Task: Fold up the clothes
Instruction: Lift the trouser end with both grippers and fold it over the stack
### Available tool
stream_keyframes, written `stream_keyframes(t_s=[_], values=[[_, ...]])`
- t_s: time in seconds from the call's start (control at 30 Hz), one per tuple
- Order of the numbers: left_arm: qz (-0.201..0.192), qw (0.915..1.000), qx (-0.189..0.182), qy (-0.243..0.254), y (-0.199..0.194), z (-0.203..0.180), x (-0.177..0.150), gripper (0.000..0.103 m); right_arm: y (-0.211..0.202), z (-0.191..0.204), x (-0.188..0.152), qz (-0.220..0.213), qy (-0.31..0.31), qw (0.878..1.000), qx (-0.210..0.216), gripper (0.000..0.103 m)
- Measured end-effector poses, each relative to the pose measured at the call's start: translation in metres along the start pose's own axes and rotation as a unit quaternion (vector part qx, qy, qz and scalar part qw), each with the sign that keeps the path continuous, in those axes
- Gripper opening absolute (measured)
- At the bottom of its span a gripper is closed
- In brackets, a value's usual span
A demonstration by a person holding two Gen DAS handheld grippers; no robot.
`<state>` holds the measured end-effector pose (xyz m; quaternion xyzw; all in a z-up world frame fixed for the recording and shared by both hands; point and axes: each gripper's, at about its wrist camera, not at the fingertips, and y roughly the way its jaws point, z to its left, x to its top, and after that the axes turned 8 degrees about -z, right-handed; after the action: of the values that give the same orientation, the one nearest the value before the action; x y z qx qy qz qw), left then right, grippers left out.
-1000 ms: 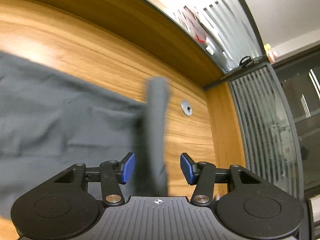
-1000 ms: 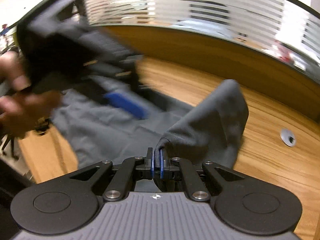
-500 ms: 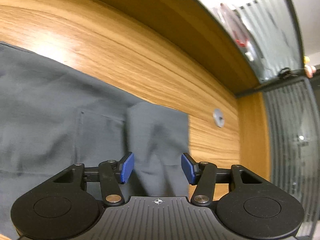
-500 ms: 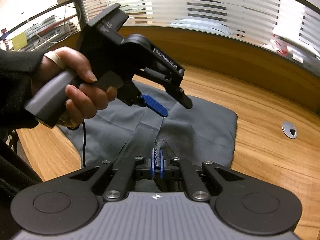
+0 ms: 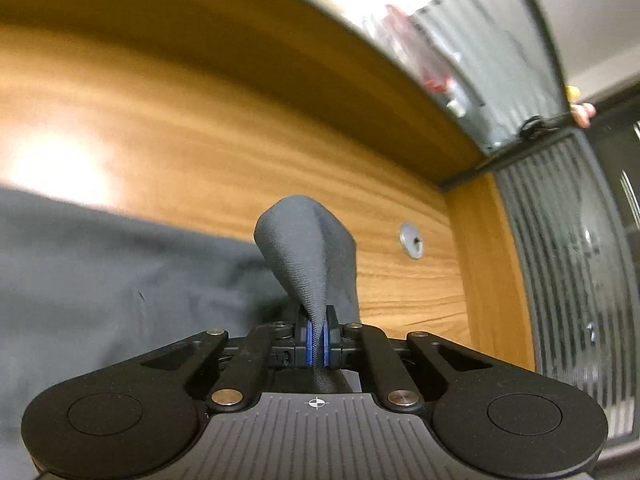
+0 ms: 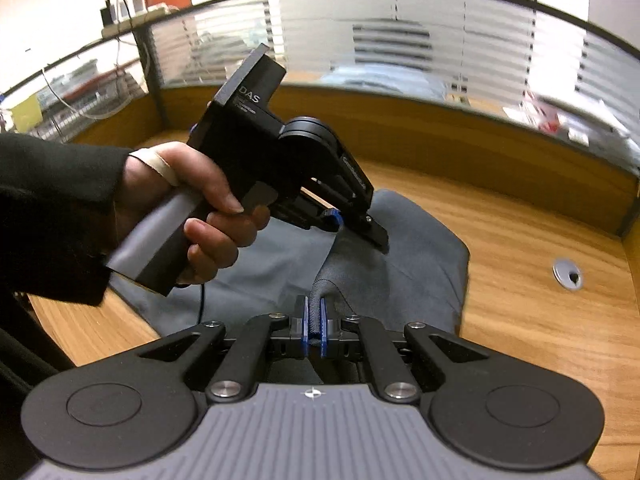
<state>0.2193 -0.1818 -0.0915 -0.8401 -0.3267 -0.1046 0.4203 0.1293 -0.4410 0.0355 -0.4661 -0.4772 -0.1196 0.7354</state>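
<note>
A grey garment (image 5: 100, 280) lies spread on the wooden desk (image 5: 200, 140). My left gripper (image 5: 317, 342) is shut on a raised fold of the garment (image 5: 304, 256) and lifts it off the desk. In the right wrist view my right gripper (image 6: 315, 330) is shut on another edge of the grey garment (image 6: 400, 272), near me. The left gripper (image 6: 344, 220) shows there too, held by a hand, its tips down on the cloth just beyond my right gripper.
A round metal cable grommet (image 5: 411, 241) sits in the desk to the right of the garment; it also shows in the right wrist view (image 6: 567, 274). A wooden back panel (image 6: 440, 132) with frosted glass partitions above it borders the desk.
My left gripper was open over the garment and has shut on a fold of it, pulling it up. My right gripper has kept its hold on the garment edge.
</note>
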Motion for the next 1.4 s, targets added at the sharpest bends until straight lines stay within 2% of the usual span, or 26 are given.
stream_keyframes(t_s=[0.2,0.47,0.7,0.83,0.97,1.07,1.17,1.23,1.4], values=[[-0.018,0.9986,-0.001,0.050,-0.066,0.021,0.029,0.007,0.008,0.058,0.028,-0.022,-0.011,0.999,0.022,0.006],[-0.020,0.9984,0.020,0.049,-0.147,0.097,0.052,0.007,0.034,0.148,0.056,-0.037,-0.016,0.998,0.050,0.006],[-0.025,0.9974,0.037,0.057,-0.206,0.157,0.066,0.007,0.078,0.225,0.068,-0.028,-0.027,0.997,0.070,0.006],[-0.009,0.9962,0.065,0.057,-0.212,0.196,0.065,0.007,0.102,0.270,0.075,-0.022,-0.034,0.996,0.082,0.006],[-0.003,0.9954,0.081,0.051,-0.212,0.220,0.061,0.007,0.120,0.293,0.075,-0.009,-0.047,0.995,0.084,0.006],[-0.007,0.9956,0.076,0.054,-0.217,0.225,0.059,0.007,0.133,0.309,0.074,0.001,-0.057,0.995,0.085,0.006],[-0.027,0.9954,0.062,0.068,-0.236,0.208,0.065,0.006,0.139,0.324,0.077,0.004,-0.067,0.994,0.086,0.006],[-0.048,0.9925,0.056,0.097,-0.252,0.192,0.068,0.006,0.132,0.328,0.083,-0.004,-0.070,0.994,0.088,0.006],[-0.027,0.9924,0.094,0.074,-0.242,0.235,0.053,0.006,0.138,0.337,0.087,0.012,-0.082,0.991,0.101,0.006]])
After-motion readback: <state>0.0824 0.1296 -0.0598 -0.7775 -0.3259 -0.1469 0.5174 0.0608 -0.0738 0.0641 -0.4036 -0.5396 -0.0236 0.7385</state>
